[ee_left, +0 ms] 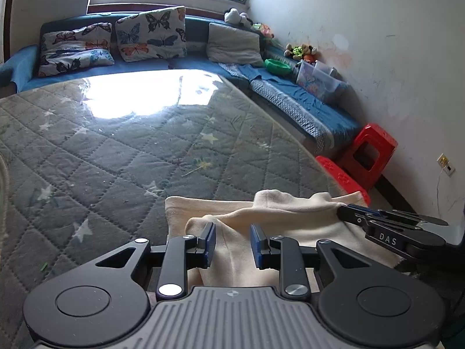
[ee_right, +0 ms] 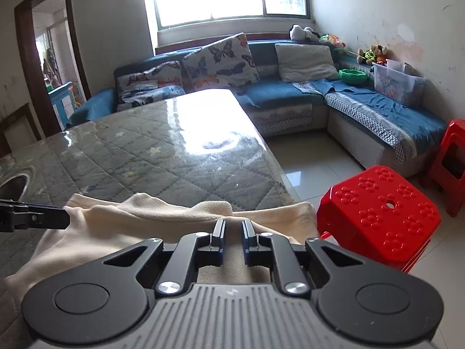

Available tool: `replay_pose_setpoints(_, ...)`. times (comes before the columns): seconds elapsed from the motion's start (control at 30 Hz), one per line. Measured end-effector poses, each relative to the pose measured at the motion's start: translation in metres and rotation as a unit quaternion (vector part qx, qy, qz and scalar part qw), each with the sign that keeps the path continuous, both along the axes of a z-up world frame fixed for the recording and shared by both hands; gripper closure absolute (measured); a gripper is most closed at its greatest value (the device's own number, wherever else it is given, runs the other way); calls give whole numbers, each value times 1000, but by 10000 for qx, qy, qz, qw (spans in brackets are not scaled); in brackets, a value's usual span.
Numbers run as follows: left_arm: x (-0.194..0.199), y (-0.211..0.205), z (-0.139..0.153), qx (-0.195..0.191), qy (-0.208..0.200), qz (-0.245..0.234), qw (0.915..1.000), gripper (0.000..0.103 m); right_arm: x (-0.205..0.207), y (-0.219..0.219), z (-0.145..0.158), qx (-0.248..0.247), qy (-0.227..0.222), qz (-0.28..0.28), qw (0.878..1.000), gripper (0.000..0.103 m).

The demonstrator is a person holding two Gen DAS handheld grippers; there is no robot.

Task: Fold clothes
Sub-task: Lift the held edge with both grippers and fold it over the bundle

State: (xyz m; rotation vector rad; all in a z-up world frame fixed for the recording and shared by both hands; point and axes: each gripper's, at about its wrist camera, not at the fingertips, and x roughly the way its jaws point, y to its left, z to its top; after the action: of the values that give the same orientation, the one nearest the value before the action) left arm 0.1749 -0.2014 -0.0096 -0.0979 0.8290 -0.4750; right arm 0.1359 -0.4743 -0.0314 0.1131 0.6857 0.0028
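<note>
A cream garment lies bunched on the near edge of the grey quilted table. My left gripper is open, its blue-padded jaws standing over a raised fold of the cloth without closing on it. My right gripper is also open, with a narrower gap, just above the garment near the table's right edge. The right gripper shows at the right of the left wrist view. The left gripper's tip shows at the left of the right wrist view.
A blue L-shaped sofa with butterfly cushions runs along the far wall and right side. Red plastic stools stand right of the table on the tiled floor. A clear bin and green bowl sit on the sofa.
</note>
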Motion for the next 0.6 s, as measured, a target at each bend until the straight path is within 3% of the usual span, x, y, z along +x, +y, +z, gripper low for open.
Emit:
replay_pose_setpoints(0.47,0,-4,-2,97,-52,-23,9999,73,-2,16,12,-46,-100,268,9996,82)
replay_pose_setpoints(0.6,-4,-6,0,113,-102,-71,9999,73,7,29,11,-101,-46,425,9990,71)
